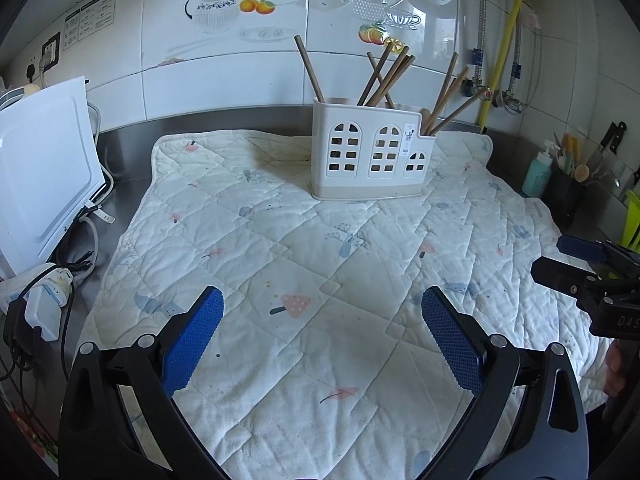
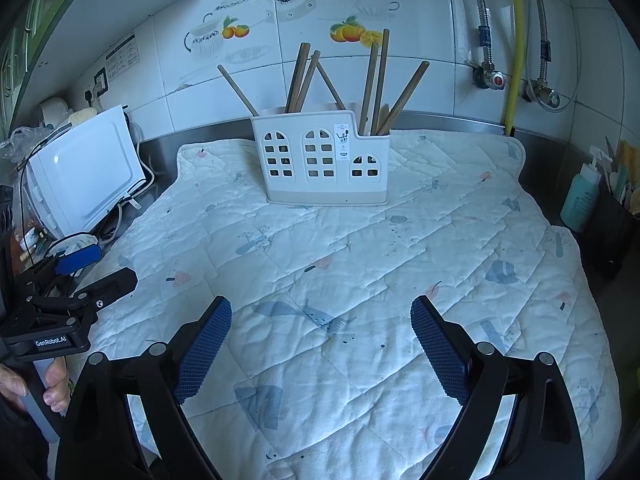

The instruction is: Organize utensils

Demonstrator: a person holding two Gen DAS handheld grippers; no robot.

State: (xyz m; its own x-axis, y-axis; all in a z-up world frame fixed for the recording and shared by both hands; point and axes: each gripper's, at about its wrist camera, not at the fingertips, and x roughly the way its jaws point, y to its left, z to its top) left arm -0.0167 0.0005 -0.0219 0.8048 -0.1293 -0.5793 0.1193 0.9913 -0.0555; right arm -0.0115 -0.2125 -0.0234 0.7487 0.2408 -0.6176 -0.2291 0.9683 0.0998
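Nearest, the left hand-held gripper (image 1: 322,312) hangs over the quilted mat (image 1: 304,264) with its blue pads spread wide apart and nothing between them. The right hand-held gripper (image 2: 321,322) hovers over the same mat, likewise spread apart and empty. Each shows at the edge of the other's view, and fingers of a hand (image 2: 56,384) wrap the left one's handle.

The mat covers the steel worktop (image 1: 124,148). Toward the mat's far edge stands the white utensil holder (image 2: 322,160), upright, its front cut with window-shaped holes. Brown chopsticks (image 2: 378,80) stand in it, leaning various ways: some in the taller part, some in the lower right compartment.

Left of the holder, off the mat, sits a white appliance (image 2: 86,172) with cables. Right of the holder, against the wall, stands a teal bottle (image 2: 580,196). Behind the holder rises the tiled wall (image 2: 420,8).
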